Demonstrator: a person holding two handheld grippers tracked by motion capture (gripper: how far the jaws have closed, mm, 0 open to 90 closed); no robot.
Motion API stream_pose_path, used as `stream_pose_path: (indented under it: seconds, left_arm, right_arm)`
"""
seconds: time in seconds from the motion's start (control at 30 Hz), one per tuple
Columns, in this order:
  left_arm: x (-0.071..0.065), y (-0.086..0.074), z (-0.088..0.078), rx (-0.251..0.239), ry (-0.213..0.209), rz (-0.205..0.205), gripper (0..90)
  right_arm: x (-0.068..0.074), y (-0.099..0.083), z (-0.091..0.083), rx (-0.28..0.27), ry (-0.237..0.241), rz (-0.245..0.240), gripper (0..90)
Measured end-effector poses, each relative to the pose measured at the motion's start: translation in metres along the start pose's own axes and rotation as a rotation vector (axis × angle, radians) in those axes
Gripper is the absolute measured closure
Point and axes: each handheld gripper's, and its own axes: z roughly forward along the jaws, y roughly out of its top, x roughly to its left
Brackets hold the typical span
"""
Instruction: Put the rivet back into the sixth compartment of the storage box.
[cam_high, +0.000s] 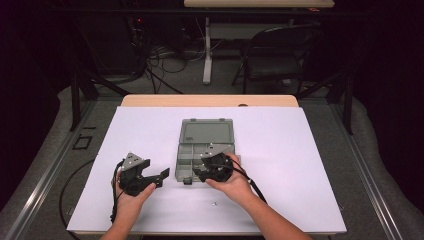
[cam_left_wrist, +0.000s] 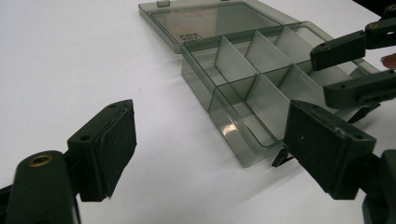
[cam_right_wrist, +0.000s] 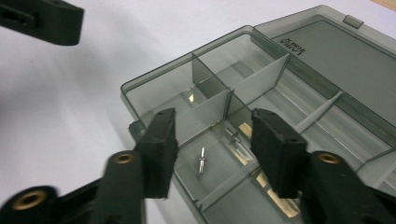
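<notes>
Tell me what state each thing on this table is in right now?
Plastic box: open, lid laid back flat.
Small metal pins: lying loose in one compartment.
Left gripper: open, holding nothing, beside the box.
Right gripper: open, holding nothing, above the pins.

Both hand-held units black: left gripper (cam_high: 159, 178) with grey three-cornered plate on top, black cable trailing, flat rectangular jaw pads with brass-coloured screw eyes at the jaw roots; right gripper (cam_high: 200, 175) same black build, same brass eyes, dark cable; person's forearms bare, no sleeves.
</notes>
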Motion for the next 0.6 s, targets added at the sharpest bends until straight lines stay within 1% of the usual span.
stream_pose_path:
  seconds: [0.1,0.17,0.3,0.4,0.5,0.6]
  left_arm:
    - [0.000,0.000,0.000,0.000,0.000,-0.001,17.0]
    - [0.000,0.000,0.000,0.000,0.000,-0.001,17.0]
    - [0.000,0.000,0.000,0.000,0.000,0.000,17.0]
    - [0.000,0.000,0.000,0.000,0.000,0.000,17.0]
    - [0.000,0.000,0.000,-0.001,-0.002,0.000,17.0]
    - [0.000,0.000,0.000,-0.002,-0.003,0.000,17.0]
  right_arm:
    - [0.003,-0.001,-0.004,0.010,-0.006,-0.023,40.4]
    - [0.004,-0.002,-0.006,0.015,-0.001,-0.031,39.6]
    - [0.007,-0.005,-0.013,0.013,-0.010,-0.049,36.7]
    - [0.007,-0.008,-0.019,0.011,0.006,-0.050,34.0]
    - [0.008,-0.011,-0.024,0.006,-0.009,-0.060,33.5]
    - [0.008,-0.014,-0.028,0.003,-0.009,-0.062,32.6]
